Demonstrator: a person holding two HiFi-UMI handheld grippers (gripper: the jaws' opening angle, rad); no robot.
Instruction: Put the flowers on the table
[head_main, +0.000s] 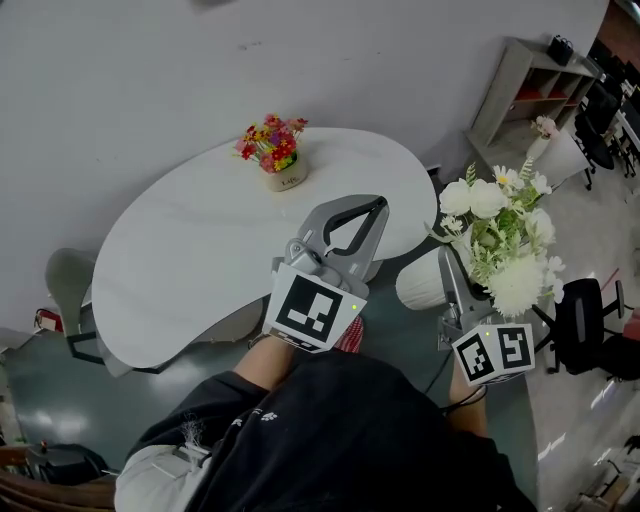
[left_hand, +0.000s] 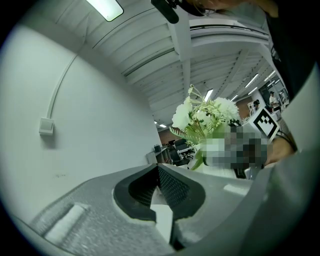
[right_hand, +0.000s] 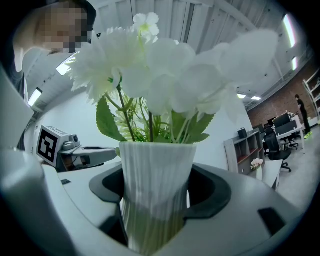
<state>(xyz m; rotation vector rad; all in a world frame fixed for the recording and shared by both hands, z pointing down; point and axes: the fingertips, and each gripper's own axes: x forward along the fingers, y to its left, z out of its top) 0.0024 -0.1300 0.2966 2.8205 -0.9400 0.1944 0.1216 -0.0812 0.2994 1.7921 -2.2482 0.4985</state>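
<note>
Soft, even indoor light fills the head view, leaving the white table (head_main: 180, 260) pale and nearly shadowless, while the floor (head_main: 592, 402) glints at the lower right. Both gripper views warp into black fisheye corners. A ceiling strip light (left_hand: 105, 7) glares atop the left gripper view. The white flowers (right_hand: 165, 70) blur, overbright, close to the right gripper view's lens.

white vase (right_hand: 156, 185) base cut off at bottom edge of right gripper view, print on small flower pot (head_main: 283, 178) too small to read
</note>
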